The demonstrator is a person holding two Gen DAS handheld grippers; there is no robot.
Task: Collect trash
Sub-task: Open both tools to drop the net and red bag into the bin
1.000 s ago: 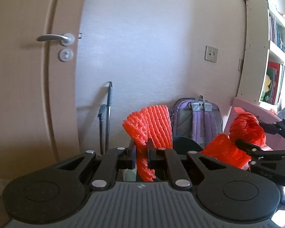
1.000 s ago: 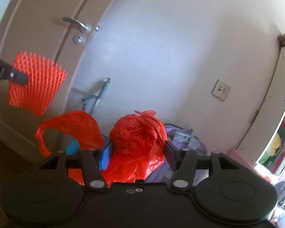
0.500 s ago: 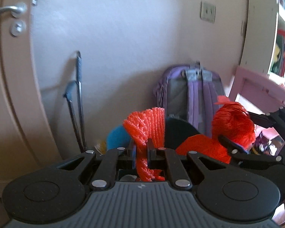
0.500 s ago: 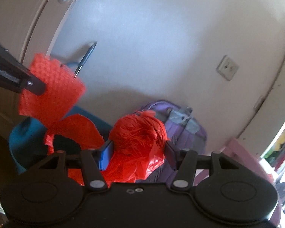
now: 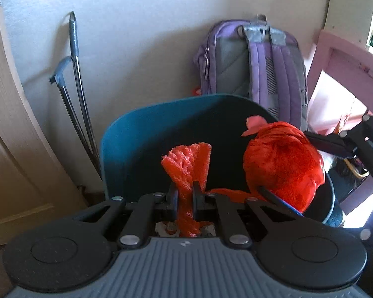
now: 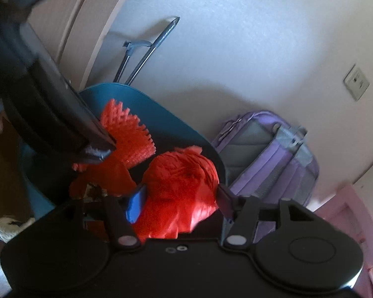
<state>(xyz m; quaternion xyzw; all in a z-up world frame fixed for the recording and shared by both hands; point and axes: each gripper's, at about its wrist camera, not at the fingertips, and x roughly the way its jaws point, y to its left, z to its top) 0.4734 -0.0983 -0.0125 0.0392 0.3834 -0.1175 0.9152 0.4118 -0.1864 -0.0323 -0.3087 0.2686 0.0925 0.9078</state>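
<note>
The left gripper (image 5: 185, 195) is seen with its fingers pinched nearly together on a strip of orange foam netting (image 5: 186, 166), which is squeezed thin between them and fans out above. The netting is held over the dark mouth of a teal bin (image 5: 116, 149) that stands on the floor against the wall.

The right gripper (image 6: 180, 198) is seen with its fingers set much wider apart and opening — a crumpled red plastic bag (image 6: 181, 186) sits between them. The blue-tipped finger is laid against one side of the bag; whether the other finger presses on the bag cannot be told. From the left wrist view the bag (image 5: 283, 166) is seen over the right-hand part of the bin's opening, just beside the netting, with the right gripper's dark fingers reaching in from the right edge.

In the right wrist view the netting (image 6: 129, 134) is seen just above and to the left of the bag, clamped at the tip of the left gripper, with loose red plastic hanging below it inside the bin.

A purple backpack (image 5: 258, 67) is propped against the wall just behind the bin. A folded metal frame with a grey handle (image 5: 72, 74) is leaned on the wall to the bin's left — beside a pale wooden door (image 5: 10, 124). Part of a pink piece of furniture (image 5: 343, 59) is seen at the right.
</note>
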